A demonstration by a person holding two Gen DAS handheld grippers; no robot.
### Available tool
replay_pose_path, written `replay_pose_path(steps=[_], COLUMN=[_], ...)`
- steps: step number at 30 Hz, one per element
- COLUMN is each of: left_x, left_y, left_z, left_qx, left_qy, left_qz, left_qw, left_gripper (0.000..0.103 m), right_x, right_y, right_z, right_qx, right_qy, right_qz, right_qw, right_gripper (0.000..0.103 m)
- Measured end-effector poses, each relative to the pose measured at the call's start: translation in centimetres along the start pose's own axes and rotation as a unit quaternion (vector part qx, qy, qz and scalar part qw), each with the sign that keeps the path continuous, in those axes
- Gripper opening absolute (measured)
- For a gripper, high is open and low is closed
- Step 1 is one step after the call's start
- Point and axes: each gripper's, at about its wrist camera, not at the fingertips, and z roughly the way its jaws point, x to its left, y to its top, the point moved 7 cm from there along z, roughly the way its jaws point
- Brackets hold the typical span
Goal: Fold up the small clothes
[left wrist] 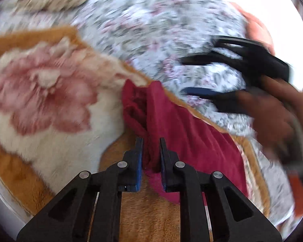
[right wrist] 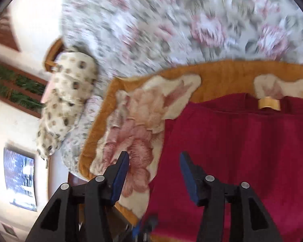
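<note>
A dark red garment (left wrist: 191, 133) lies on an orange blanket with a pink flower (left wrist: 44, 92). My left gripper (left wrist: 150, 155) is at the bottom centre of the left wrist view, shut on a bunched fold of the red cloth between its blue pads. My right gripper (left wrist: 185, 76) hovers open over the floral bedspread to the right, held by a hand (left wrist: 272, 113). In the right wrist view the right gripper (right wrist: 154, 157) stands open above the left edge of the red garment (right wrist: 242, 151), with nothing between its fingers. A tan label (right wrist: 269, 102) shows at the garment's far edge.
A floral bedspread (right wrist: 161, 24) covers the bed beyond the blanket (right wrist: 222, 70). A spotted cream pillow (right wrist: 69, 100) lies at the bed's left side. A wall with a picture (right wrist: 20, 173) is to the left. A blurred dark and blue part (right wrist: 145, 225) shows at the bottom edge.
</note>
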Motion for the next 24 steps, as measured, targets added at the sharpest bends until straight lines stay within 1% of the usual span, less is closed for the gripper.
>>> replay_pose_path(steps=[1,3,5,7,10,12,13,14,16,17,19,20,22,24], left_x=[-0.5,-1.1,-1.6,-2.2,-3.3,-3.7,-3.8,-3.8,-3.8,-3.8,-3.9,-3.9,-4.0,-3.9], left_y=[0.0,0.0,0.0,-0.1,-0.2,-0.3,-0.4,-0.5,-0.5,-0.5,-0.6,-0.6,-0.6,-0.6], left_z=[0.0,0.0,0.0,0.0,0.0,0.0,0.0,0.0,0.0,0.0,-0.1,-0.1,-0.2,-0.5], left_qx=[-0.003,-0.006,-0.008,-0.009,-0.009,-0.008,-0.008,-0.007,-0.007,-0.006,-0.006,-0.006,-0.008,-0.013], left_qy=[-0.001,-0.004,-0.007,-0.01,-0.014,-0.018,-0.017,-0.017,-0.017,-0.017,-0.019,-0.019,-0.025,-0.031], left_qz=[0.015,0.033,0.047,0.064,0.089,0.103,0.108,0.111,0.113,0.115,0.116,0.117,0.118,0.114], left_qw=[0.9999,0.9994,0.9988,0.9979,0.9958,0.9945,0.994,0.9936,0.9935,0.9933,0.9931,0.993,0.9927,0.993], left_gripper=[0.013,0.013,0.013,0.013,0.013,0.013,0.013,0.013,0.013,0.013,0.013,0.013,0.013,0.013], right_x=[-0.4,-1.6,-2.3,-2.6,-1.4,-0.2,0.1,0.4,0.8,0.9,0.9,0.8,0.8,0.2], right_y=[0.6,1.8,2.7,3.1,3.7,3.8,3.8,3.5,3.2,3.1,2.8,2.8,3.0,3.2], right_z=[1.1,3.4,5.1,6.0,7.5,8.6,9.1,9.8,10.6,11.1,11.7,11.7,11.9,11.6], right_qx=[0.011,0.039,0.062,0.075,0.093,0.11,0.12,0.136,0.154,0.165,0.183,0.185,0.185,0.188], right_qy=[-0.01,-0.047,-0.068,-0.078,-0.081,-0.104,-0.122,-0.152,-0.193,-0.221,-0.249,-0.257,-0.271,-0.283], right_qz=[0.009,0.018,0.019,0.02,0.004,-0.028,-0.043,-0.064,-0.095,-0.116,-0.144,-0.152,-0.166,-0.177], right_qw=[1.0,0.998,0.996,0.994,0.992,0.988,0.984,0.977,0.964,0.954,0.94,0.936,0.93,0.924], right_gripper=[0.052,0.056,0.058,0.062,0.065,0.07,0.07,0.07,0.071,0.071,0.07,0.07,0.062,0.035])
